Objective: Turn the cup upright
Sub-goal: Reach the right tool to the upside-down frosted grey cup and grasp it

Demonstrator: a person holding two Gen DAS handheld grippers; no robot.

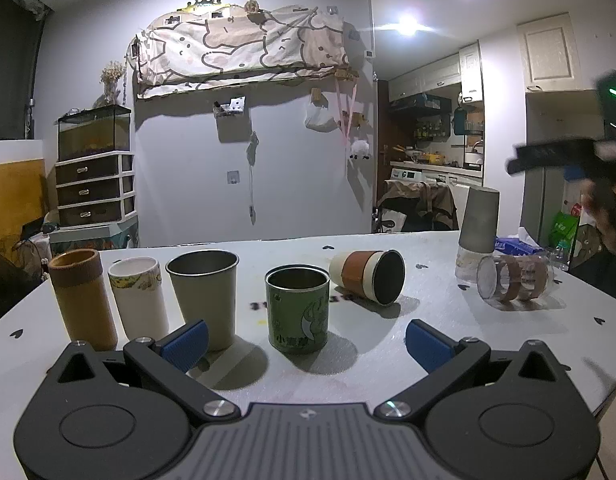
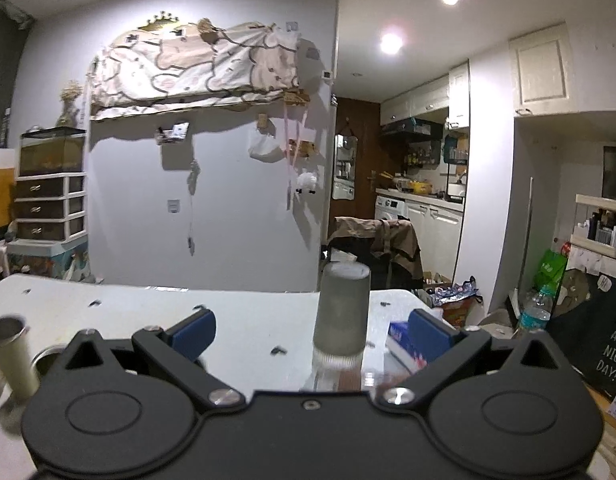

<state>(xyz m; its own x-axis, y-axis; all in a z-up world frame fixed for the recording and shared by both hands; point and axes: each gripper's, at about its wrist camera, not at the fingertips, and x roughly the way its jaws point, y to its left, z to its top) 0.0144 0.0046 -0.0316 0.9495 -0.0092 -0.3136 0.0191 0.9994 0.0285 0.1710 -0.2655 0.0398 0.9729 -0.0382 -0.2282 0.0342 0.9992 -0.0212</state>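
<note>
Legible text, right wrist view: black chalkboard-style sign (image 2: 610, 350) at 4 o'clock, leaning low by the wall, white hand lettering "A NICE DAY!"; the top line is cut at the frame edge, only "H" shows.

Left wrist view: green tin (image 1: 299, 309) at 6 o'clock on the bench (image 1: 388, 360) carries dark printed characters near its base, too blurred to read. Black printed marks on the bench surface behind the tin, also unreadable.
</note>
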